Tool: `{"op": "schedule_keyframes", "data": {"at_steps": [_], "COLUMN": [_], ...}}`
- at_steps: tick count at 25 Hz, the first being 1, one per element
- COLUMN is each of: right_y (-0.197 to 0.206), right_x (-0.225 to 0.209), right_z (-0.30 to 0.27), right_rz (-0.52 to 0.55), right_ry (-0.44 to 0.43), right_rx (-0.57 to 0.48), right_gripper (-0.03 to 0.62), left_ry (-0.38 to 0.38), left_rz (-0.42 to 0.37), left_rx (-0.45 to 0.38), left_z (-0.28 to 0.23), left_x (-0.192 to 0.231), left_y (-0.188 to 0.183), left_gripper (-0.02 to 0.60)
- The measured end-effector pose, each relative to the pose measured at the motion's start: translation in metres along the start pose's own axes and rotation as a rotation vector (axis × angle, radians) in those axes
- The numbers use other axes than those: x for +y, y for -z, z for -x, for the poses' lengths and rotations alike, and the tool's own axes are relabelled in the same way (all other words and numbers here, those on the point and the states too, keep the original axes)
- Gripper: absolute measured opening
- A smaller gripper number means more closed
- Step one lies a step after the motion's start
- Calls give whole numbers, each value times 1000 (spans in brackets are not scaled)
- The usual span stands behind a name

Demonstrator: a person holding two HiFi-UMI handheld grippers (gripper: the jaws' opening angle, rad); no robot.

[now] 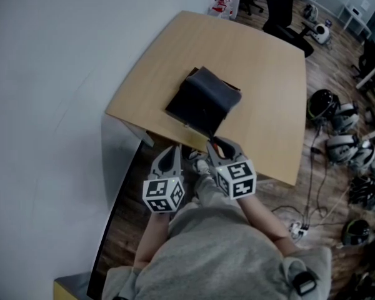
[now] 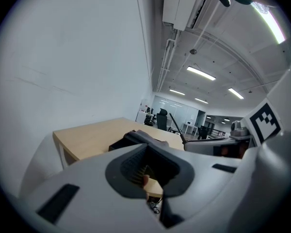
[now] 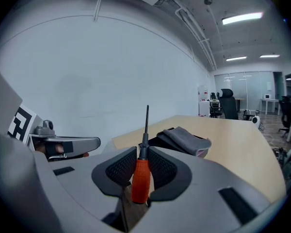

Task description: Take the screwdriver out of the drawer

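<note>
A black drawer box [image 1: 197, 105] with a dark grey cloth [image 1: 220, 90] on top stands on the light wooden table [image 1: 262, 74]. My right gripper [image 1: 220, 146] hovers just off the table's near edge, shut on the screwdriver. The right gripper view shows its orange handle [image 3: 141, 178] between the pads of the right gripper [image 3: 139, 166], with the thin dark shaft [image 3: 146, 123] pointing up and away. My left gripper [image 1: 173, 150] hangs beside it on the left. Its jaws meet and hold nothing in the left gripper view [image 2: 148, 176]. Both grippers are short of the box [image 3: 160, 141].
A white wall [image 1: 44, 74] runs along the left of the table. Helmets [image 1: 337, 114] and cables [image 1: 312, 199] lie on the wooden floor at the right. Office chairs [image 1: 281, 11] stand beyond the table's far end. My legs in grey cloth [image 1: 219, 242] fill the bottom.
</note>
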State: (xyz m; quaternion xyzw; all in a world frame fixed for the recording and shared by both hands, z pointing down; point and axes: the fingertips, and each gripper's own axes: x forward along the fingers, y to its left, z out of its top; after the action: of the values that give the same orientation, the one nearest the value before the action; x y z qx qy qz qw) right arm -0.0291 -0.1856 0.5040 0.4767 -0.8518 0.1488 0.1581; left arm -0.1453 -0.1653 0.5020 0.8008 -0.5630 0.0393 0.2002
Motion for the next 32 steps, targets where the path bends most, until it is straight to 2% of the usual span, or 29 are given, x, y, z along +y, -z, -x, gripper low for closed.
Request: {"op": "schedule_keyframes", "data": {"at_steps": [14,32], "right_y": [-11,-12], "right_x": [6,-1], "right_z": [11,2], "right_rz": [0,-6], "right_ry": [-5,2], "right_rx": [-42,-34], "right_gripper": [77,77], "left_ry": [1,-4], "left_rz": [-2,11], "left_rx": [-22,-13], "left_z": [6,-4], "left_x": [-9,-2], "left_y": [-4,-5], "left_gripper": [0,1]}}
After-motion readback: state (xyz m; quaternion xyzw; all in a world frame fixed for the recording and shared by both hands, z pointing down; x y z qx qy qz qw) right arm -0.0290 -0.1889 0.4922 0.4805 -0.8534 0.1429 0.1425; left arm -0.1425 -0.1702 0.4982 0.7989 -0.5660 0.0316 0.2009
